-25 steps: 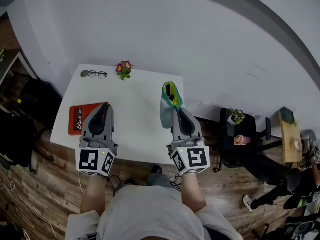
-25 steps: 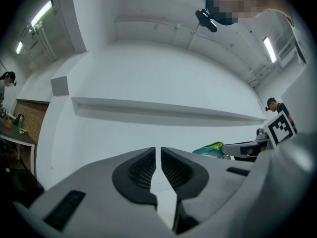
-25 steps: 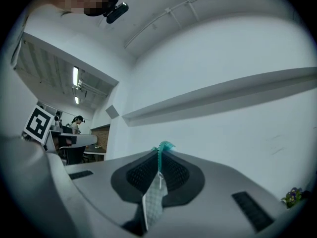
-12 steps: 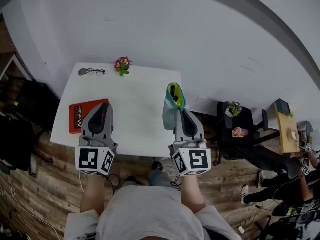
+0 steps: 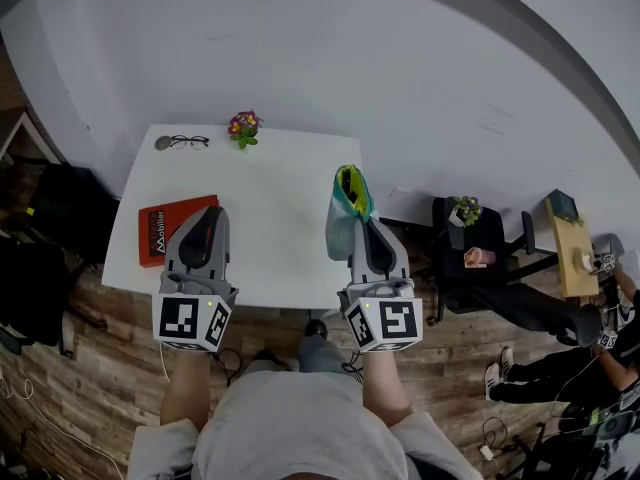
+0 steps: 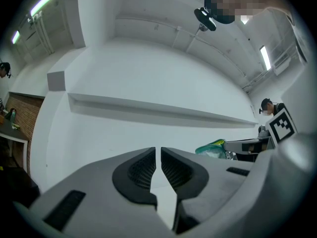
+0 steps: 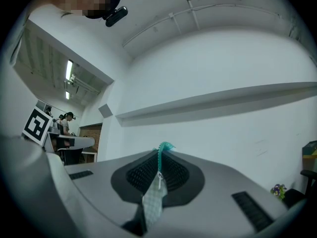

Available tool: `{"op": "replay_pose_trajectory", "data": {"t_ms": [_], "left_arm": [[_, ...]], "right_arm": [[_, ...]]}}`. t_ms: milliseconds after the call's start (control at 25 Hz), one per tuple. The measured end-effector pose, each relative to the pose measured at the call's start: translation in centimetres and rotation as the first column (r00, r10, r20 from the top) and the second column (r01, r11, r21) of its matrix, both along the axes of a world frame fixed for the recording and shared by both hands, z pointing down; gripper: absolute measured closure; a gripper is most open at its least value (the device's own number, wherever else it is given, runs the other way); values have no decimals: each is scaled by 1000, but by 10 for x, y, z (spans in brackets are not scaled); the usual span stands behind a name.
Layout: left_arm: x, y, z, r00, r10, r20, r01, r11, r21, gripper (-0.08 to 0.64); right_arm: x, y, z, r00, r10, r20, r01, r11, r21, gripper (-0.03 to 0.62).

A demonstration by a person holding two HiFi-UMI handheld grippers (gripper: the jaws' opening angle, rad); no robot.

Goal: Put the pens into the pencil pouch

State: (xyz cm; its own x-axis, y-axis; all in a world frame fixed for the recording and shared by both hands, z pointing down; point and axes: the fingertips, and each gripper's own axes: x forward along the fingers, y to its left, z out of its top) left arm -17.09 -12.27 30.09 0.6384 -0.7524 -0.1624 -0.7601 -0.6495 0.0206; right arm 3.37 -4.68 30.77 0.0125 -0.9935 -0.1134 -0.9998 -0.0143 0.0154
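Head view: the left tongs [image 5: 207, 218] hang over the bench's [image 5: 275, 218] front edge, tip just beside a red book [image 5: 168, 233] that lies along the left edge. In the left gripper view, these tongs [image 6: 158, 155] are all but closed, with only a thin slit between the pads and nothing in it.

The right tongs [image 5: 362, 228] sit at the bench's right front corner, clamped on the lower part of the pencil pouch [image 5: 343, 213]. The pouch stands upright just inside the right edge, its mouth open and yellow-green within. In the right gripper view, the teal zip edge of the pouch [image 7: 159, 158] is pinched between the pads.

Bare white bench top spreads between the two tongs and on toward the wall. At the far edge lie spectacles [image 5: 186, 142] and a small flower pot [image 5: 244, 126]. Off the right edge stands a black chair [image 5: 470, 258].
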Motion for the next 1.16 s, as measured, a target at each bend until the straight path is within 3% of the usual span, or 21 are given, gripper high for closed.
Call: {"op": "replay_pose_trajectory", "data": {"t_ms": [1160], "left_arm": [[2, -5, 0, 1000, 24, 8, -24, 1000, 5, 506]], "right_arm": [[-2, 0, -5, 1000, 25, -17, -25, 1000, 11, 552]]}}
